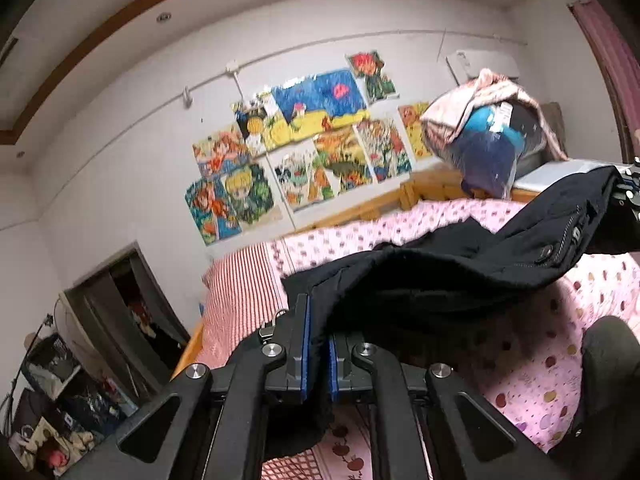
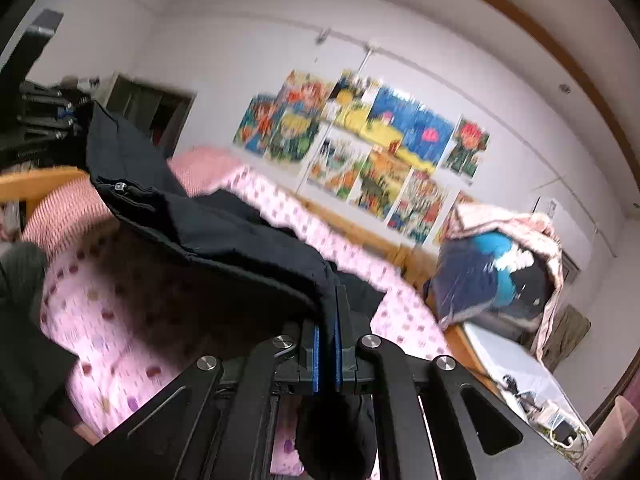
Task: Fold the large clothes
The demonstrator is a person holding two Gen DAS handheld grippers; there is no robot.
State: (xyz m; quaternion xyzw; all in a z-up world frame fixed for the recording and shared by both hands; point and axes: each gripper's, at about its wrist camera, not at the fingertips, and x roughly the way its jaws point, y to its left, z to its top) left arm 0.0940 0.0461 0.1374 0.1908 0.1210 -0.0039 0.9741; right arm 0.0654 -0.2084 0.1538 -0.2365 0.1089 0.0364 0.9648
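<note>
Above the bed (image 1: 540, 320), both claws clamp the black garment (image 1: 440, 264).

wrist views near bed (image 1: 540, 360), sharing drawings (image 1: 304, 148)

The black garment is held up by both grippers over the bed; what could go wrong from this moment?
1. The left gripper and the right gripper each pinch only a thin edge of the black garment, so the heavy cloth might slip out.
2. The middle sags toward the pink bedsheet, so a fold could come out crooked.
3. The zipper might snag.
</note>
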